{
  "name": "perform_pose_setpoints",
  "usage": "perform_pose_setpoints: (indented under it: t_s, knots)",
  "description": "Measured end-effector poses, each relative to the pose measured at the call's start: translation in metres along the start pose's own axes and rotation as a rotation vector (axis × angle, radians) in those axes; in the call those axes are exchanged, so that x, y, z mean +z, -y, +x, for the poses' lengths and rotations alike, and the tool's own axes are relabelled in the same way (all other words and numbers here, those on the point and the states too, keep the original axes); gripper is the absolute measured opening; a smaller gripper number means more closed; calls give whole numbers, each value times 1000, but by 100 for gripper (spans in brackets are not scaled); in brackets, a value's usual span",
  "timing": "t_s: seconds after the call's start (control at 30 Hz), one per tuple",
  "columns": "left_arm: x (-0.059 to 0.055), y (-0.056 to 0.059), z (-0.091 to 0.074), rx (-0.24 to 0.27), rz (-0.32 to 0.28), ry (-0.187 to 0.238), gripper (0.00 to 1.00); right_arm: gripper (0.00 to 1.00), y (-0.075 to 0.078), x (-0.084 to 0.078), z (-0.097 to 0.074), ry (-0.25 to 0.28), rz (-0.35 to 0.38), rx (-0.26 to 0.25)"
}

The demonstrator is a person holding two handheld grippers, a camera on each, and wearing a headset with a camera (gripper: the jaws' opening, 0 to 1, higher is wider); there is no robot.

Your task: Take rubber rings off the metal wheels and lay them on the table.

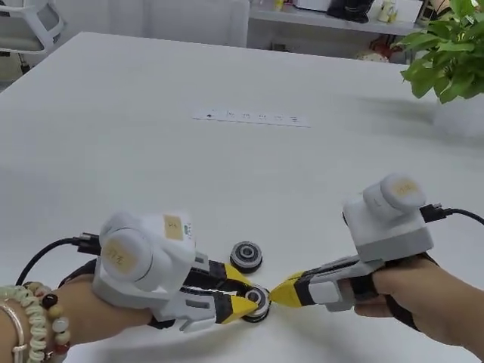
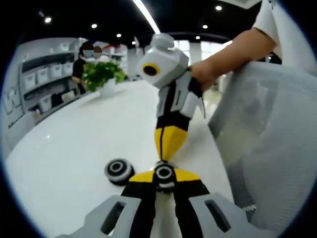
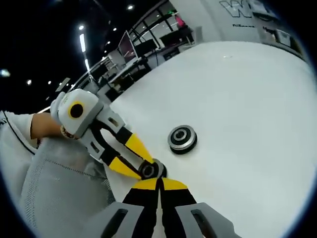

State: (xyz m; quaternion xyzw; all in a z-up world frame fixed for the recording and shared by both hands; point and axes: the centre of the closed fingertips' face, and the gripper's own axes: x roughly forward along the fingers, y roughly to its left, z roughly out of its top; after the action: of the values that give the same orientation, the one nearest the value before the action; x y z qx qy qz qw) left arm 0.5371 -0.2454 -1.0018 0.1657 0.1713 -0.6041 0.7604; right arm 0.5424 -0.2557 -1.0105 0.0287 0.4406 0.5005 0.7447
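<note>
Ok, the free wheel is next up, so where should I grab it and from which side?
Take the free wheel across its outer edge, I'd say, jaws on opposite sides, coming down from above. It lies flat on the table, hub up, apart from the other wheel, so its edge looks open all round.

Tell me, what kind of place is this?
Most likely an office-style workshop or lab: a large white table, shelves of white storage bins along the wall, ceiling spotlights and a potted plant.
</note>
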Motion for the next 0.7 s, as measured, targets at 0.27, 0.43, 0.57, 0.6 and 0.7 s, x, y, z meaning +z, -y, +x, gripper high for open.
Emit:
perform_pose_setpoints:
  t_s: [0.27, 0.43, 0.57, 0.6, 0.7]
  knots:
    - [0, 0, 0, -1, 5, -8, 13, 0, -3, 1, -1, 2, 62, 11]
    - [0, 0, 0, -2, 8, -11, 13, 0, -5, 2, -1, 5, 83, 17]
    - [0, 0, -1, -4, 8, -12, 13, 0, -6, 3, -1, 5, 90, 19]
    - [0, 0, -1, -4, 10, -13, 13, 0, -6, 3, -1, 5, 89, 20]
    - [0, 0, -1, -4, 11, -14, 13, 0, -7, 4, -1, 6, 89, 21]
